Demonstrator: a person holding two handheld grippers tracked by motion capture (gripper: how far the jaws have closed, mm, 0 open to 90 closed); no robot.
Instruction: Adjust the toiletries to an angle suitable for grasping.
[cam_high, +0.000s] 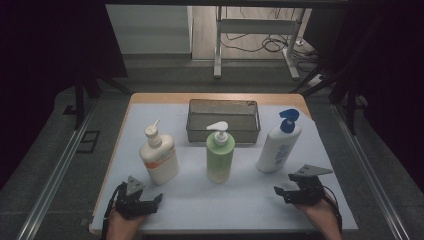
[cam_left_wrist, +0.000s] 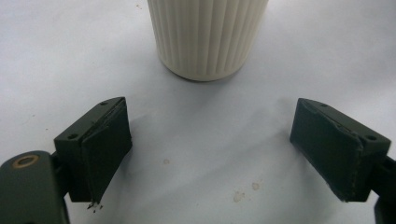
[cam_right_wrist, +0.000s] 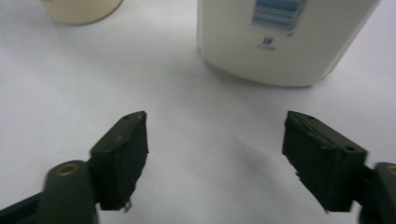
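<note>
Three pump bottles stand in a row on the white table top (cam_high: 250, 195): a cream bottle (cam_high: 159, 155) at left, a green bottle (cam_high: 220, 152) in the middle, a white bottle with a blue pump (cam_high: 279, 142) at right. My left gripper (cam_high: 150, 200) rests near the front edge just short of the cream bottle (cam_left_wrist: 208, 37), jaws wide apart and empty. My right gripper (cam_high: 282, 192) sits in front of the white bottle (cam_right_wrist: 280, 42), jaws apart with nothing between them. The green bottle's base (cam_right_wrist: 79, 9) shows at the upper left of the right gripper view.
A grey mesh basket (cam_high: 223, 121) stands at the back of the table behind the bottles. Beyond the table a metal frame (cam_high: 255, 35) and cables lie on the floor. Dark curtains flank both sides.
</note>
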